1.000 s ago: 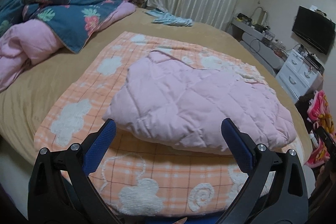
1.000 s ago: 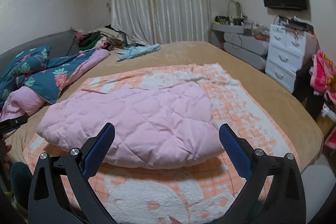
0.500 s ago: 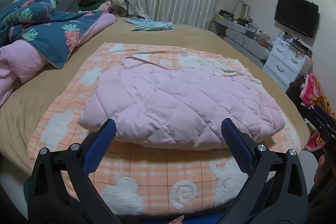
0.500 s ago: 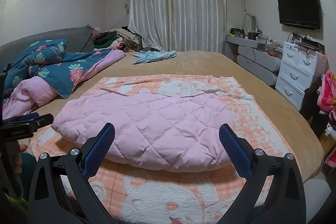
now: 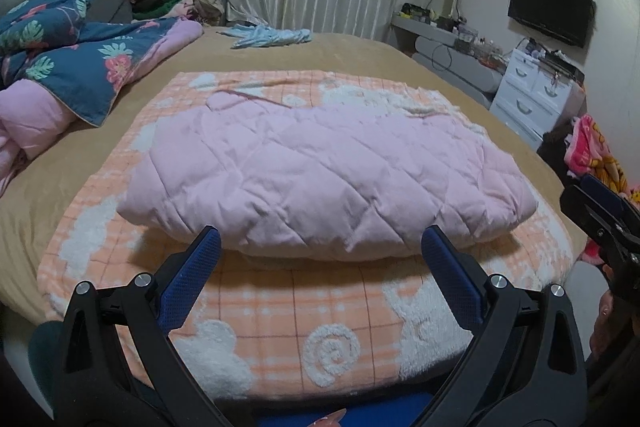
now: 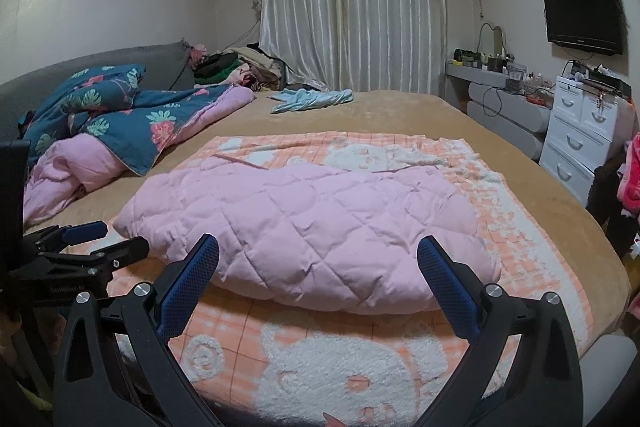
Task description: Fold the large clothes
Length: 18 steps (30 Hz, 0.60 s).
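A pink quilted garment [image 5: 320, 179] lies folded in a thick pad on an orange checked blanket [image 5: 280, 331] spread on the bed. It also shows in the right wrist view [image 6: 316, 227] on the same blanket [image 6: 360, 367]. My left gripper [image 5: 320, 247] is open and empty, held back from the garment's near edge. My right gripper [image 6: 318, 255] is open and empty, also short of the near edge. The right gripper shows at the right edge of the left wrist view [image 5: 600, 211]; the left gripper shows at the left in the right wrist view [image 6: 80, 247].
A blue floral duvet [image 6: 120, 119] with pink lining is bunched at the bed's left. A light blue cloth [image 6: 312, 99] lies at the far end. White drawers [image 6: 580, 135], a grey dresser [image 6: 508, 107] and a wall TV [image 6: 580, 11] stand at the right.
Both grippers have pulled back and tilted up from the garment, so more of the room shows. The garment has not moved. Both jaws stay open.
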Tool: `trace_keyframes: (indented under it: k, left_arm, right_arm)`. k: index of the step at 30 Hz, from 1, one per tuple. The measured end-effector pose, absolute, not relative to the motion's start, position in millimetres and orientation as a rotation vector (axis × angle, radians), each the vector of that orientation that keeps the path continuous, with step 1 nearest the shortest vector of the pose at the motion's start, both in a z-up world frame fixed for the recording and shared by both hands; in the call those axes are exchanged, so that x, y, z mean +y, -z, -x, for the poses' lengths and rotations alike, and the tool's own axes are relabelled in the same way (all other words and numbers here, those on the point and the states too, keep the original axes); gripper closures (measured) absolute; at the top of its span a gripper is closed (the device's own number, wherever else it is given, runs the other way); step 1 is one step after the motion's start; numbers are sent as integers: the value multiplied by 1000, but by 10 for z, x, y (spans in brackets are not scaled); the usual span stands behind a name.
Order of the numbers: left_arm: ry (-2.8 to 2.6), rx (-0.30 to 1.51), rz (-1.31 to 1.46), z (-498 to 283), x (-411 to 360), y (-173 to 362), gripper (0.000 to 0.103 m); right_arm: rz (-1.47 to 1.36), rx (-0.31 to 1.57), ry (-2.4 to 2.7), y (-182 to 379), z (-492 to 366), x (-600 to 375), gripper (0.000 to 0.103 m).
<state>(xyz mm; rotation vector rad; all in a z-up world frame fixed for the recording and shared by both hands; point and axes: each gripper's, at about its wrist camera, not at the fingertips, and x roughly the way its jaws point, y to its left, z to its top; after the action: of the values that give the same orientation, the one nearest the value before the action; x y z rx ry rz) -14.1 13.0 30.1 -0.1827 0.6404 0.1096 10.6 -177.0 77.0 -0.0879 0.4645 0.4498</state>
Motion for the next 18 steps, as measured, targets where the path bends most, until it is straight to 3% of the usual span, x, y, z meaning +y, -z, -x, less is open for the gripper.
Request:
trace_keyframes:
  k: [11, 18]
  left_arm:
    - [-94, 664, 181, 107, 88, -79, 9]
    - [-99, 679, 194, 82, 124, -20, 9]
  right_arm:
    - [110, 553, -451, -218, -78, -1597, 4]
    - [114, 553, -452, -188, -126, -1563, 4]
